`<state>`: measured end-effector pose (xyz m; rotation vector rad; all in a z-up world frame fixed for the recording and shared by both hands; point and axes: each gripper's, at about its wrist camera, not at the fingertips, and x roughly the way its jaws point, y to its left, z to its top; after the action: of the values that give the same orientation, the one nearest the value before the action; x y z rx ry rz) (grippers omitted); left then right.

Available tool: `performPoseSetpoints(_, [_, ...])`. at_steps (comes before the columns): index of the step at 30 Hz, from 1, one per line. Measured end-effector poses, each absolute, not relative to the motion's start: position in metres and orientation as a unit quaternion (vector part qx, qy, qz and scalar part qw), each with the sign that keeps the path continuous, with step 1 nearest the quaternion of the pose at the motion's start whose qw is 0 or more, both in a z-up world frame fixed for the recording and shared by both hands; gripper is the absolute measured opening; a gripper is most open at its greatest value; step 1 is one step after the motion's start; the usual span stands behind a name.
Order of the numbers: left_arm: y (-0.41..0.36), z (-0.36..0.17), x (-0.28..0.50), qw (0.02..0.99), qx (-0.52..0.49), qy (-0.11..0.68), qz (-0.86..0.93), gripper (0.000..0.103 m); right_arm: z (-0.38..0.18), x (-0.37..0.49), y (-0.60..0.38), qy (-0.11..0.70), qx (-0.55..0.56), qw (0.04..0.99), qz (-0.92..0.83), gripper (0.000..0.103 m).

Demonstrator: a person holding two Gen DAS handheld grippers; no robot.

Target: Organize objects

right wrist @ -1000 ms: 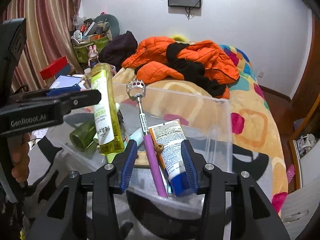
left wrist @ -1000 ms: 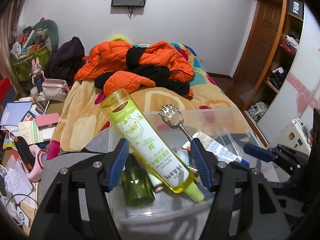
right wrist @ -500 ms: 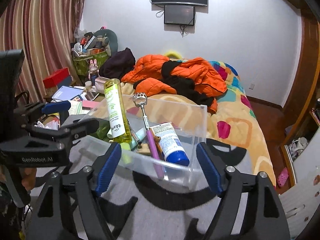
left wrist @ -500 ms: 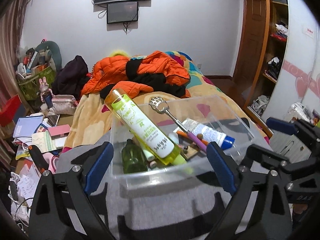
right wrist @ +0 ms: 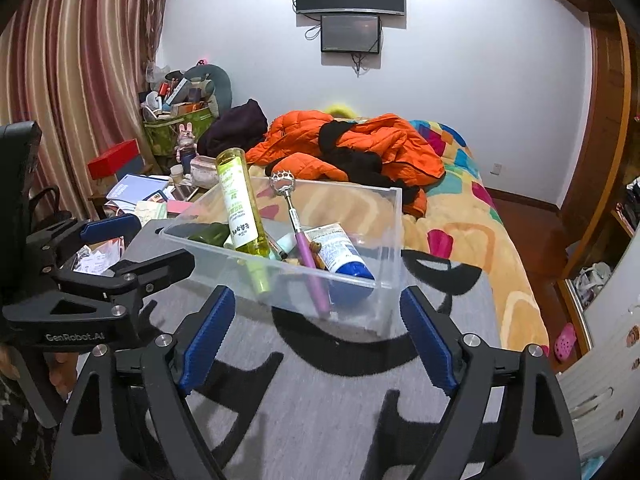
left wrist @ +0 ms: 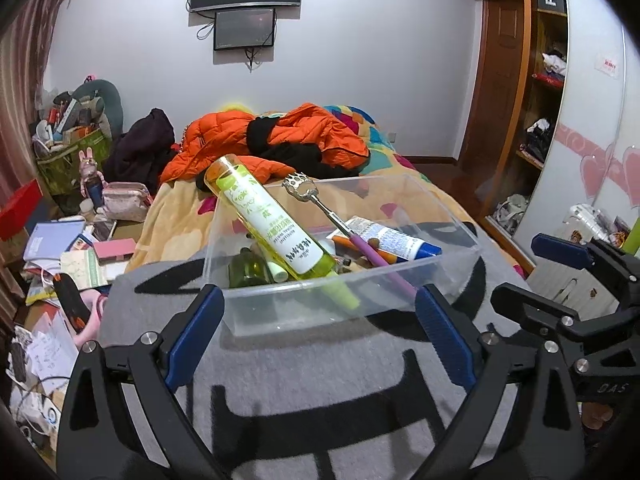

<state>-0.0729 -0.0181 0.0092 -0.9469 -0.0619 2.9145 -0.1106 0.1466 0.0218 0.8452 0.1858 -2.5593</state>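
Left gripper [left wrist: 318, 338]: jaws just opened wide, nothing between them, pulled back from the clear bin [left wrist: 460, 256]; yellow bottle [left wrist: 276, 228] now leans inside on the rim. Right gripper [right wrist: 316, 340]: same, released and backed off; purple back scratcher [right wrist: 298, 236] and blue-capped tube [right wrist: 340, 252] lie in the bin. Both drops look done, 2 empty tools. Bin sits on a grey mat [right wrist: 320, 400] at the bed's foot; cluttered bedroom, orange jacket [right wrist: 360, 148] behind.

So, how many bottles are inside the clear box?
2: a tall yellow bottle leaning on the far-left wall of the clear box, and a dark green bottle lying low beside it. Others may be hidden underneath.
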Motion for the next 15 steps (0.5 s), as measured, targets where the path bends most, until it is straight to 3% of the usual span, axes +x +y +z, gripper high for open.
performPoseSetpoints(15, [-0.019, -0.008, -0.068, 0.04, -0.326, -0.048, 0.943, 0.098, 0.015, -0.105, 0.152, 0.059, 0.312, 0.217, -0.923, 0.083])
